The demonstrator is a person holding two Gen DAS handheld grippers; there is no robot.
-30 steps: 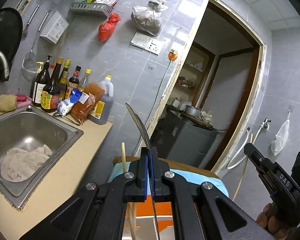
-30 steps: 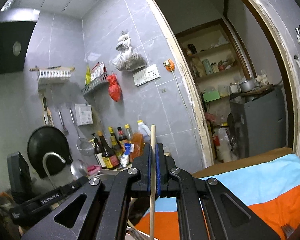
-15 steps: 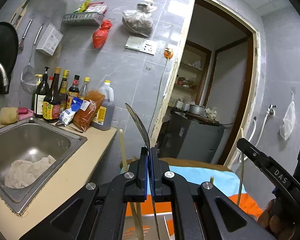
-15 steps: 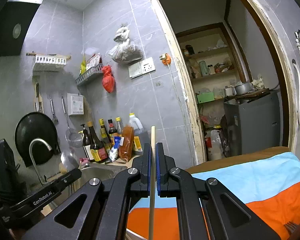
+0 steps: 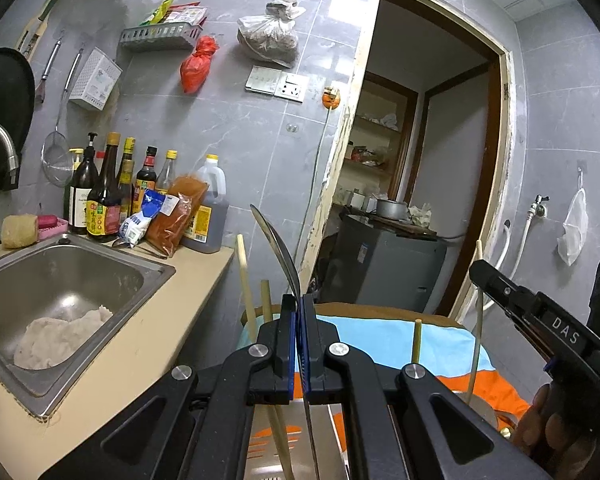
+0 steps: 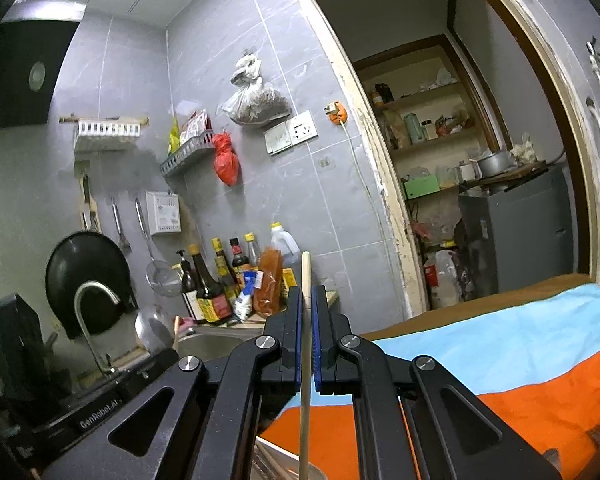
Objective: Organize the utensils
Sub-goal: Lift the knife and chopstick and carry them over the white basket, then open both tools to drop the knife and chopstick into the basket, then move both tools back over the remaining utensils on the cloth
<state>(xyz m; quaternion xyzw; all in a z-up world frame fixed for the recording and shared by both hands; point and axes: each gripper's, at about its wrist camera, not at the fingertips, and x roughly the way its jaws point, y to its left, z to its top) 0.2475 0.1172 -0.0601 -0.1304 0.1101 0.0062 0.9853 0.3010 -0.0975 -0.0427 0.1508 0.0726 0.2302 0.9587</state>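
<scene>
Gripping w/ both: our left gripper (image 5: 300, 320) is clamped tight on a metal spoon (image 5: 278, 254), bowl up. Our right gripper (image 6: 308, 320) is nearly closed on an upright chopstick (image 6: 305, 320), over the striped cloth (image 6: 520, 364). More chopsticks (image 5: 247, 284) stand near the sink (image 5: 60, 276).

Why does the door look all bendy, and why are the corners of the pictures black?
In both wrist views the fisheye lens curves straight lines, so the door frame bows in the left wrist view and leans in the right wrist view; the black corners are the lens rim. In the left wrist view, light glares off the wall tiles. In the right wrist view, the chopstick looks sharp.
</scene>
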